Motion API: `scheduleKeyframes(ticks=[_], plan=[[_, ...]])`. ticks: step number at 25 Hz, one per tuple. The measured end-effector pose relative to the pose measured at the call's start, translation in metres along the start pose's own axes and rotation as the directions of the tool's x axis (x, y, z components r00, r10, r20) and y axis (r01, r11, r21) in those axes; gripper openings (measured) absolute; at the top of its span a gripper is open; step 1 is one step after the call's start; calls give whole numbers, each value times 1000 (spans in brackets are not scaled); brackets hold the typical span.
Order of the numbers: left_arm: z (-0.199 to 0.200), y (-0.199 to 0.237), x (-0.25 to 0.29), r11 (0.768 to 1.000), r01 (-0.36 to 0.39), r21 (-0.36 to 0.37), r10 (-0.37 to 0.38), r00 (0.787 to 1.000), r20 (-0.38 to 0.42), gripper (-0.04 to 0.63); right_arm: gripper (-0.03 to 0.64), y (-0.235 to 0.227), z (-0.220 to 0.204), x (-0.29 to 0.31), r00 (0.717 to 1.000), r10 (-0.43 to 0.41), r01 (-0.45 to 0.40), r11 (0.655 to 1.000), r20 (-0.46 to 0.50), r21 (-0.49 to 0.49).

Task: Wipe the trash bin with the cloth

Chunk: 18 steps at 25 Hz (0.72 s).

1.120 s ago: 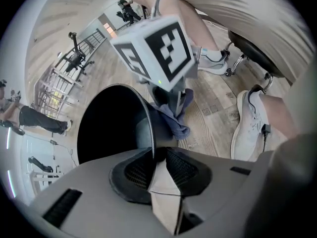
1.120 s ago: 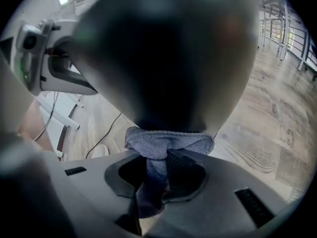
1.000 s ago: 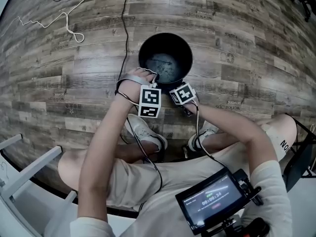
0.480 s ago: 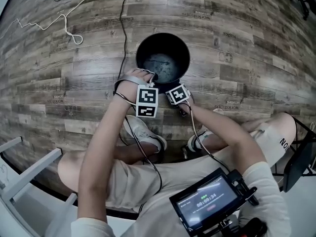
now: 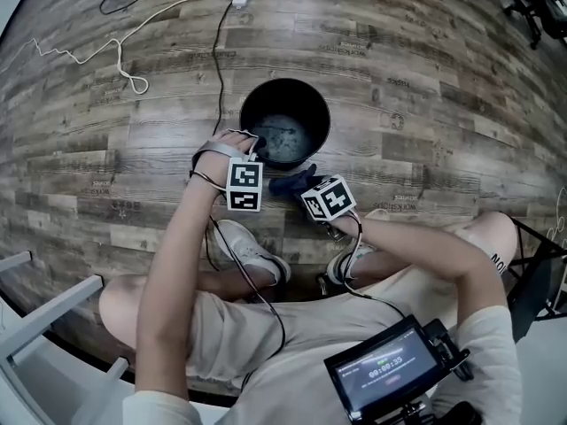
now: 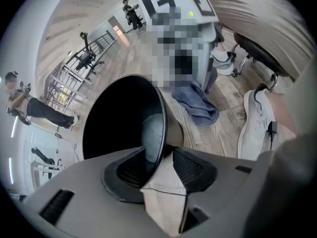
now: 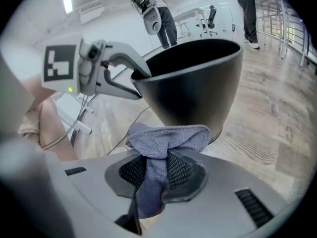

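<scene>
Trash bin [image 5: 266, 104]: your left gripper [image 6: 157, 155], jaws just opened, straddles its rim [image 6: 162, 118] unclamped; your right gripper [image 7: 156, 165] pinches the cloth [image 7: 166, 138] beside it. Wiping now may topple it.

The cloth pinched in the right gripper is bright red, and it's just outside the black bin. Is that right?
Not quite: the cloth is blue-grey, not red. The right gripper view shows it pinched in the right gripper, just outside the black bin.
</scene>
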State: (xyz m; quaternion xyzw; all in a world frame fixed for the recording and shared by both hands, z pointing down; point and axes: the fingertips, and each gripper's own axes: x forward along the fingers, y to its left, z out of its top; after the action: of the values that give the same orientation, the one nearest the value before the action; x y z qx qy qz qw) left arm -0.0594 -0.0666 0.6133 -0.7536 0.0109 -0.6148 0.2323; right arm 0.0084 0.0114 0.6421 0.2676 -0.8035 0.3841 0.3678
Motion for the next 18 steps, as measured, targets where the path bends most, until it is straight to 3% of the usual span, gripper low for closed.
scheduleKeyframes(ticks=[10, 18], plan=[[16, -6, 1, 999, 30, -12, -31, 998, -58, 149, 80, 6, 53, -64, 995, 18, -33, 989, 103, 144], [42, -14, -1, 1000, 17, 20, -17, 1000, -26, 117, 80, -13, 38, -33, 999, -28, 29, 999, 32, -31]])
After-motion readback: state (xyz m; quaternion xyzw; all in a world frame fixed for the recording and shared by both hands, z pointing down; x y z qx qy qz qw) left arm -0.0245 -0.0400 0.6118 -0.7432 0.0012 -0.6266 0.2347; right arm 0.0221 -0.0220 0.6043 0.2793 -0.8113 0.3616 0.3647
